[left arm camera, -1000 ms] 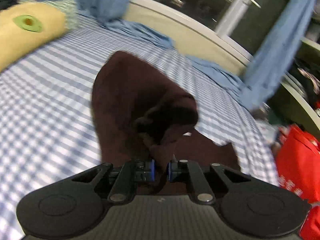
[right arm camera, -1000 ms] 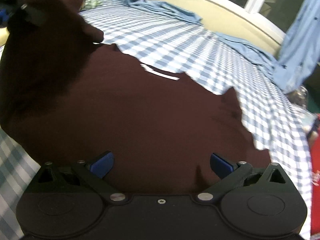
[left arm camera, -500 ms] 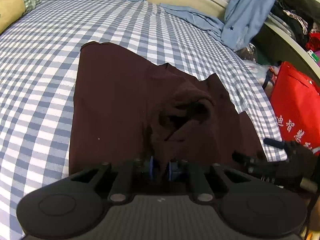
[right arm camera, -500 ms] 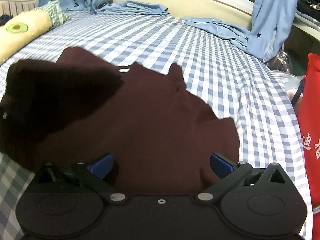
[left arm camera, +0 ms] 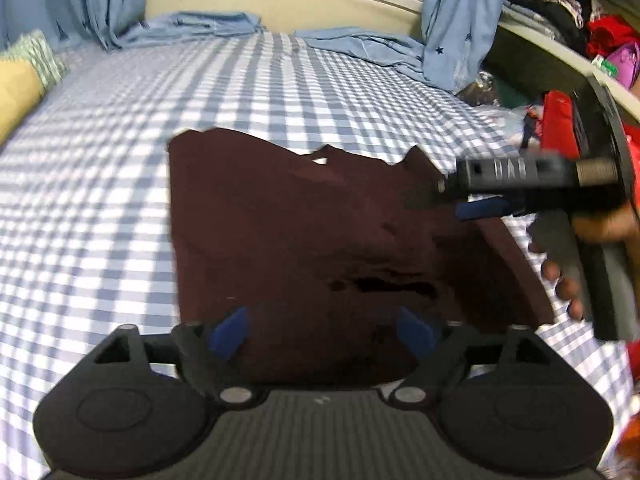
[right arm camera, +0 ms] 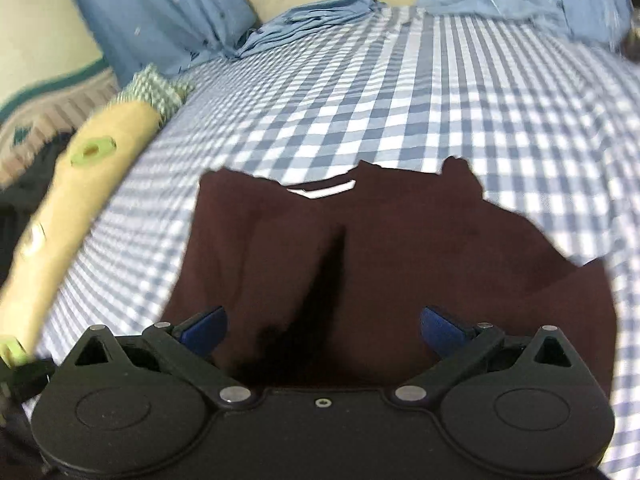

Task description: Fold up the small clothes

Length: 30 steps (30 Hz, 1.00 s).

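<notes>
a dark maroon garment [left arm camera: 304,240] lies spread on a blue-and-white checked bed sheet [left arm camera: 120,184]. the left gripper [left arm camera: 324,330] hovers over its near edge; its jaws have just opened wide and hold nothing. the right gripper [right arm camera: 323,328] also stands wide open and empty above the garment. a yellow pillow [right arm camera: 80,184] lies at the bed's left edge.

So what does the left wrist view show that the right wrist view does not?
Only the left wrist view shows the right tool from outside, held in a hand at the garment's right edge, plus red items beside the bed. Only the right wrist view shows the yellow pillow's green ring. Both show the dark maroon garment lying on the blue checked sheet, with each tool's jaws open.
</notes>
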{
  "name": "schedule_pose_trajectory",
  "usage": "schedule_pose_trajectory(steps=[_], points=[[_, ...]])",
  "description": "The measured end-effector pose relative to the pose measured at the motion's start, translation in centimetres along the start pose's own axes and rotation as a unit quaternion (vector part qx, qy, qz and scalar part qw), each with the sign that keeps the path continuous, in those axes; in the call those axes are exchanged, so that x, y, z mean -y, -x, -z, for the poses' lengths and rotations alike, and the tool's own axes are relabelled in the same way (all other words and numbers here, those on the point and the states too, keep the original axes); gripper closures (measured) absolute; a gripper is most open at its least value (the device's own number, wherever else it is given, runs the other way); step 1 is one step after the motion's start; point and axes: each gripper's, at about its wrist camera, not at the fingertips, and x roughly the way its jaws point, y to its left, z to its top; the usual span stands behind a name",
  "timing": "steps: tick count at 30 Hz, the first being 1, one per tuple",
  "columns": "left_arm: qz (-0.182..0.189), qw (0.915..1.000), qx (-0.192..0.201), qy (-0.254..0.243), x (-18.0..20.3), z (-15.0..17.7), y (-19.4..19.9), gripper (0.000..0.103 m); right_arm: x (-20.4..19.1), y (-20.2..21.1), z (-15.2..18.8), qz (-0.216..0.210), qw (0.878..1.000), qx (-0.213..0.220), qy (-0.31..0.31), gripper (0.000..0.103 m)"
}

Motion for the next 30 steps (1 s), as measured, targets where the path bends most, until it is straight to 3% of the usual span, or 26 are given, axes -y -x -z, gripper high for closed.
schedule_pose_trajectory(steps=[4, 7, 10, 12, 14, 16, 20, 22, 26, 30], points=[[-0.023, 0.9989, -0.021, -0.036, -0.1, 0.8, -0.3, 0.014, 0.3, -1.8, -0.5, -0.029, 0.997, -0.013, -0.072, 0.000], [-0.035, 0.9962, -0.033, -0.073, 0.5, 1.3, -0.9, 0.013, 0.4, -3.1, -0.6, -0.041, 0.995, -0.029, -0.090, 0.001], [-0.050, 0.9918, -0.045, -0.109, 1.2, 1.5, -1.6, 0.014, -0.2, -4.1, -0.4, -0.050, 0.994, -0.045, -0.084, 0.007], [-0.059, 0.9888, -0.051, -0.128, 1.6, 1.6, -2.2, 0.024, -0.7, -4.5, -0.4, -0.044, 0.995, -0.051, -0.071, 0.013], [-0.052, 0.9865, -0.063, -0.142, 1.9, 1.6, -2.8, 0.044, -1.2, -4.8, -0.5, -0.041, 0.996, -0.054, -0.061, 0.031], [-0.040, 0.9860, -0.063, -0.150, 2.1, 1.7, -3.1, 0.057, -1.5, -5.1, -0.5, -0.030, 0.997, -0.056, -0.052, 0.048], [-0.045, 0.9823, -0.049, -0.175, 3.0, 2.1, -3.1, 0.079, -1.5, -5.3, -0.4, -0.015, 0.997, -0.055, -0.046, 0.079], [-0.046, 0.9845, -0.042, -0.164, 2.9, 2.0, -3.0, 0.085, -1.6, -5.1, -0.4, -0.010, 0.998, -0.045, -0.041, 0.093], [-0.035, 0.9902, -0.022, -0.134, 2.4, 1.3, -2.1, 0.090, -2.3, -3.4, -0.8, -0.008, 1.000, -0.014, -0.012, 0.099], [-0.026, 0.9906, -0.003, -0.134, 3.4, 0.6, -1.3, 0.090, -3.0, -0.7, -1.3, -0.005, 1.000, 0.026, 0.002, 0.099]])
